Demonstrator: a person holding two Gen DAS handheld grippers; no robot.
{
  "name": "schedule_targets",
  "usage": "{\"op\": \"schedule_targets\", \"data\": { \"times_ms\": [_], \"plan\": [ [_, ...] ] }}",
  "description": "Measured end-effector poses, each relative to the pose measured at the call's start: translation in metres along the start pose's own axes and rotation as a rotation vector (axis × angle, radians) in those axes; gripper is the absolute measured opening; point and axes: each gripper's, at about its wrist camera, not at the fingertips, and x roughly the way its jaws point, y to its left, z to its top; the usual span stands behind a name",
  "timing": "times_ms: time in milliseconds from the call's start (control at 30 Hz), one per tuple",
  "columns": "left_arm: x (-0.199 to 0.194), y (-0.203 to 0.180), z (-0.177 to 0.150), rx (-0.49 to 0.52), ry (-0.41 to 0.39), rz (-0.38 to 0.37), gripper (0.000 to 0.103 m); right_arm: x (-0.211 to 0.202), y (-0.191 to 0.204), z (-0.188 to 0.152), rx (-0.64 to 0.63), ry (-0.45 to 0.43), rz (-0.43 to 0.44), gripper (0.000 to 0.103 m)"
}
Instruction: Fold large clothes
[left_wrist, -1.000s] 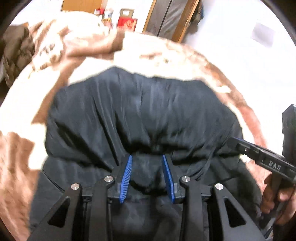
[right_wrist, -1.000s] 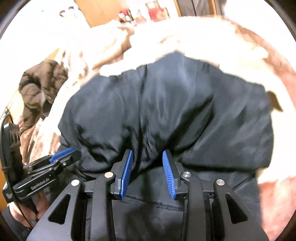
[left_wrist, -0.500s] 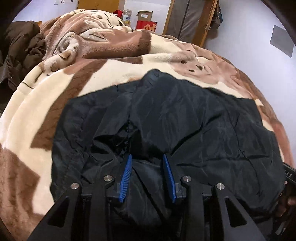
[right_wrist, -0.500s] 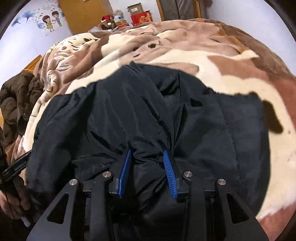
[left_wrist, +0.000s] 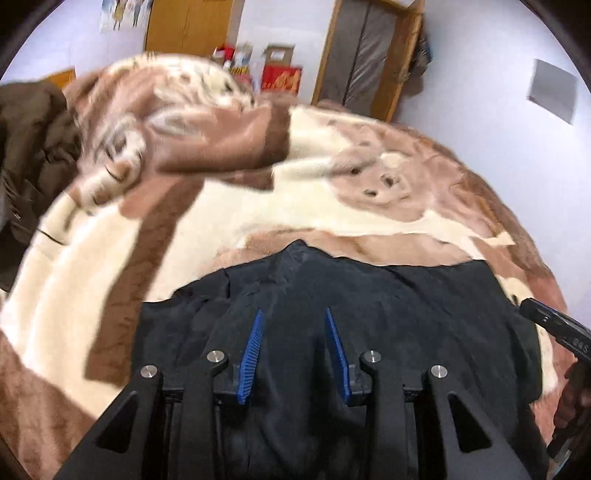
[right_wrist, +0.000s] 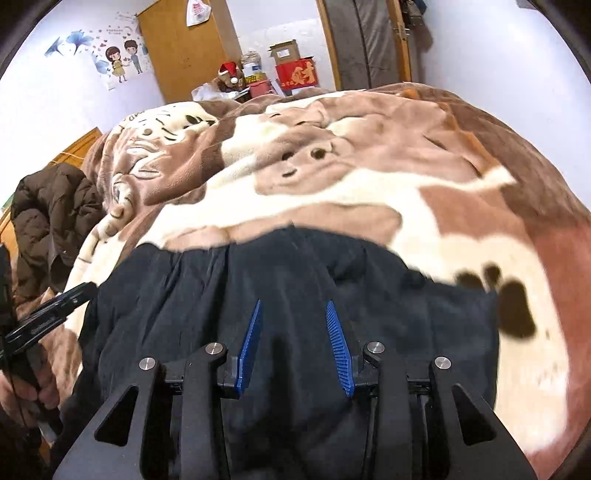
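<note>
A large black jacket lies folded on the brown and cream blanket; it also shows in the right wrist view. My left gripper is open above the jacket's near part, with nothing between the blue pads. My right gripper is open above the jacket too, and empty. The right gripper's tip shows at the right edge of the left wrist view. The left gripper's tip shows at the left edge of the right wrist view.
A dark brown coat is heaped at the bed's left edge, also in the left wrist view. Boxes and clutter stand beyond the bed by a wooden door. A white wall is on the right.
Both grippers have opened, let go of the black jacket and pulled back and up. The jacket now lies lower in both views, with more blanket showing beyond it.
</note>
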Motion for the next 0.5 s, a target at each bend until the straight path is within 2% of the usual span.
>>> {"op": "schedule_targets", "data": {
  "times_ms": [133, 233, 400, 500],
  "plan": [
    [0.042, 0.002, -0.010, 0.002, 0.055, 0.019, 0.037, 0.046, -0.006, -0.004, -0.028, 0.086, -0.062, 0.036],
    [0.052, -0.003, -0.027, 0.024, 0.052, 0.021, 0.036, 0.071, -0.023, -0.028, 0.005, 0.131, -0.038, 0.037],
    [0.059, -0.004, -0.030, 0.019, 0.052, 0.028, 0.037, 0.073, -0.022, -0.031, 0.005, 0.135, -0.049, 0.037],
    [0.040, -0.006, -0.020, 0.027, 0.066, 0.031, 0.036, 0.052, -0.020, -0.020, 0.033, 0.148, -0.056, 0.037]
  ]
}}
